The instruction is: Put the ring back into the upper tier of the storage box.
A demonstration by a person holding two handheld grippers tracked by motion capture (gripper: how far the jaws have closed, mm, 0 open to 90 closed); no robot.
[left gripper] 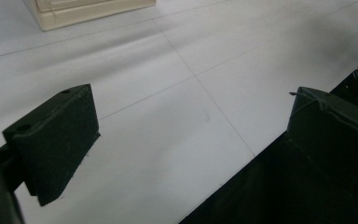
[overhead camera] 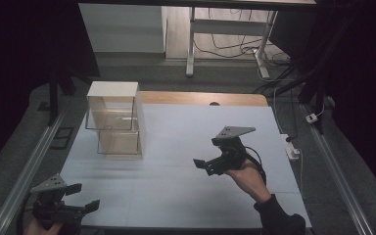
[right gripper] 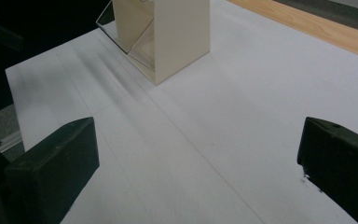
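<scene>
The tabletop carried a pale grey-white mat, with a strip of bare wood showing along its far edge. A cream-coloured cabinet with two clear, drawer-like compartments stacked one above the other stood upright on the far left part of the mat. Both compartments faced the person's side; their contents could not be determined.

The left tool was held at the near left corner of the tabletop, well apart from the cabinet. Its jaws stood wide apart with nothing between them. In the left gripper view, the left tool hung over the mat near the tabletop edge, and the base of the cabinet appeared at the top of that view.

The right tool was held by the right hand above the centre-right of the mat, pointing left toward the cabinet side. A dark sleeve covered the forearm. In the right gripper view, the right tool showed its jaws spread wide and gripping nothing, with bare mat beneath. The cabinet stood ahead of the jaws, well apart from them.

Beyond the tabletop, a white desk frame and loose cables lay on the floor.
</scene>
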